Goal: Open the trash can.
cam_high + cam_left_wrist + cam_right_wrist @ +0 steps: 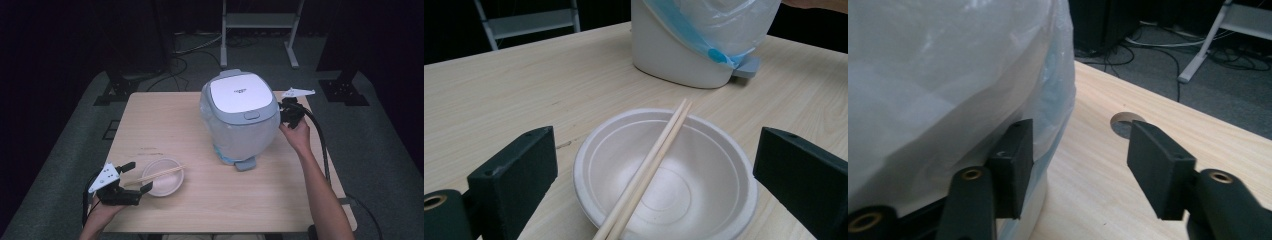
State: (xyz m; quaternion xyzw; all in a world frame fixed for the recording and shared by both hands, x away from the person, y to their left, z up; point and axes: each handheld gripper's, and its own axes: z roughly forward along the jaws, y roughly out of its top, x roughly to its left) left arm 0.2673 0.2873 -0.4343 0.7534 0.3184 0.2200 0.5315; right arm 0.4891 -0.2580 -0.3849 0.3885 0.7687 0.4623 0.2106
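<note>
High view, my left gripper (134,176): at the near left corner of the table (165,115), in my left hand (102,212), jaws spread wide toward the bowl.
Left gripper view, jaws: the two black jaws stand far apart on either side of the bowl (664,175) — nothing between them is gripped, and neither touches its rim.
Bowl: white, shallow, resting on the table just right of my left gripper (654,170); in the high view the bowl (162,177) sits near the near edge, left of centre.
Chopsticks (649,167): a pale wooden pair laid together across the bowl, from its near rim to its far rim; in the high view the chopsticks (160,173) run left to right over it.
Bin (241,116): a white lidded bin with a grey-blue rim and foot pedal, lined with a clear plastic bag (719,25), standing upright toward the far right of the table, well apart from the bowl.
My right gripper (287,114): held by my right hand (296,136) at the bin's right side.
Right gripper view, jaws: open wide — the left jaw presses against the bag (938,85) on the bin wall, the right jaw hangs free over bare table (1148,135); my right gripper (1078,165) holds nothing.
Table hole (1126,123): a round opening in the tabletop just beyond the right jaw.
Far floor: cables and a white frame stand beyond the table.
</note>
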